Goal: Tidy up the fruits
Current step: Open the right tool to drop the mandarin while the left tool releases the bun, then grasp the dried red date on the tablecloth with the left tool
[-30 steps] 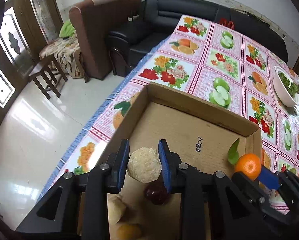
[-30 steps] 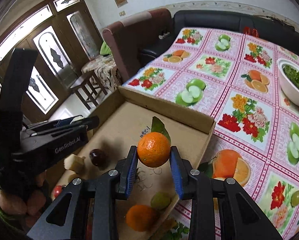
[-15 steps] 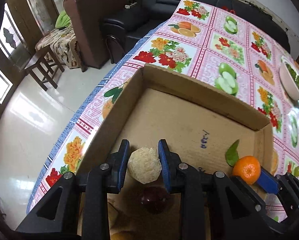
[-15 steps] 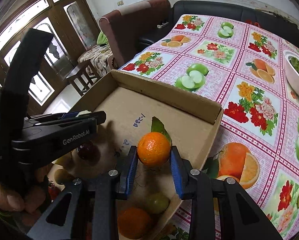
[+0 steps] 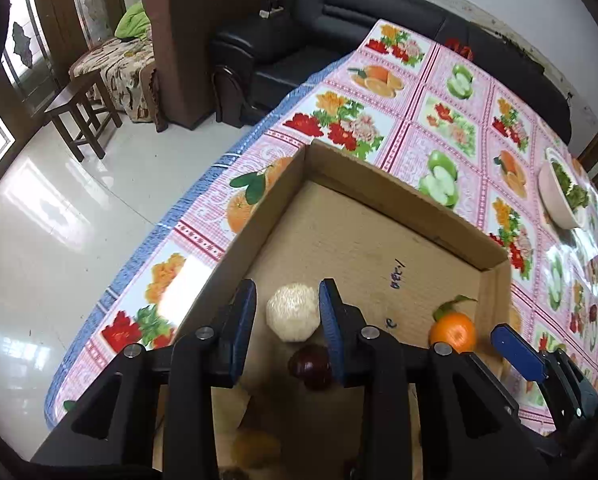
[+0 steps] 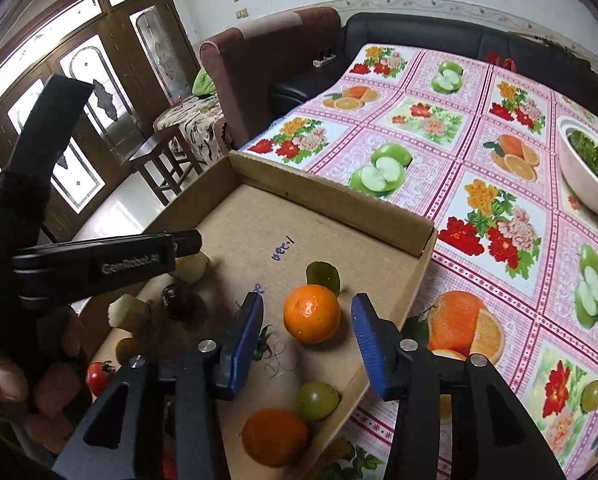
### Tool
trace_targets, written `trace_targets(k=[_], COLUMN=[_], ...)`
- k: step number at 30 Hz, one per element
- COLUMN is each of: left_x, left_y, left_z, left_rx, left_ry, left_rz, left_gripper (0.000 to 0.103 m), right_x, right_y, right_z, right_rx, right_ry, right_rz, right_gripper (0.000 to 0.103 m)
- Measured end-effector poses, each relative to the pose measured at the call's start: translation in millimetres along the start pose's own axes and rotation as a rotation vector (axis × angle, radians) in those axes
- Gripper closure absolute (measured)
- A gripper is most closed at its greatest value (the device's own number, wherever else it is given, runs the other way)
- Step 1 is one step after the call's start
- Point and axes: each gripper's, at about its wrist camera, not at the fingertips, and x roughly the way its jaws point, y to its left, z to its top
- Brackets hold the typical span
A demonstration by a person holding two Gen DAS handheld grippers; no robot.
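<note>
Living room, tiled floor, sofas behind; tabletop under a fruit-print cloth, shallow cardboard box on its near-left corner. Left tongs: spread, pale rough-skinned fruit sits loose between the pads on the box floor, no contact visible on either side. Dark red fruit just behind it, near the right pad. Right tongs: also spread, orange with leaf resting on the box floor between the pads, gap both sides. Second orange and a green fruit nearer the camera, small tomato at left. White bowl of greens far right.

Risks: round fruit on flat card will likely roll if tongs clip it on the way out; orange sits close to the low right wall. Left pad retreat could nudge the red fruit.

Text: "GenRobot.AI" on the left tool body; blue pen marks on the card, probably "1-30", hard to read.
</note>
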Motion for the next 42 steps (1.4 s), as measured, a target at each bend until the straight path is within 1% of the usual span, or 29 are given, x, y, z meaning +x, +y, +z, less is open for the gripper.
trace_targets(k=[3,7,11,13,15,20,27,34,42], left_x=[-12.9,-34.7,-59.2,-71.3,-83.7,-105.3,-119.1,-123.1,-123.3], left_y=[3.1,7.2,7.1,2.1,-6.0,-29.1,-55.2,-77.0,-97.9], left_z=[-3.2,-13.6,-34.2,-46.6,-59.3,-86.5,-119.1,-149.9,-176.6], left_rx=[-0.011,-0.02,-0.027,-0.011,0.015,0.089,0.162,0.201,0.25], left_ry=[-0.021,-0.052,-0.073,-0.089,-0.109,-0.119,-0.1,-0.075,-0.041], left_rz=[-0.008,-0.033,-0.088,-0.112,-0.124,-0.18,-0.233,-0.254,-0.266], left_gripper=[0.073,0.073,0.071,0.068,0.067,0.065,0.065,0.065,0.065], right_x=[-12.6,-40.0,-71.1,-88.2,-101.9,-132.4,-157.1,-172.4,-187.4], right_y=[-1.1,-5.6,-14.6,-23.7,-32.3,-52.0,-83.9,-111.4,-137.6], right_z=[-4.2,-14.8,-32.3,-44.3,-54.2,-82.0,-114.9,-146.3,-179.0], right_rx=[0.013,0.035,0.062,0.092,0.114,0.156,0.23,0.29,0.356], right_ry=[-0.016,-0.055,-0.094,-0.115,-0.131,-0.151,-0.164,-0.167,-0.163], right_rz=[0.002,0.012,0.013,0.02,0.013,-0.02,-0.066,-0.107,-0.146], right_gripper=[0.056,0.056,0.056,0.056,0.055,0.055,0.055,0.054,0.054])
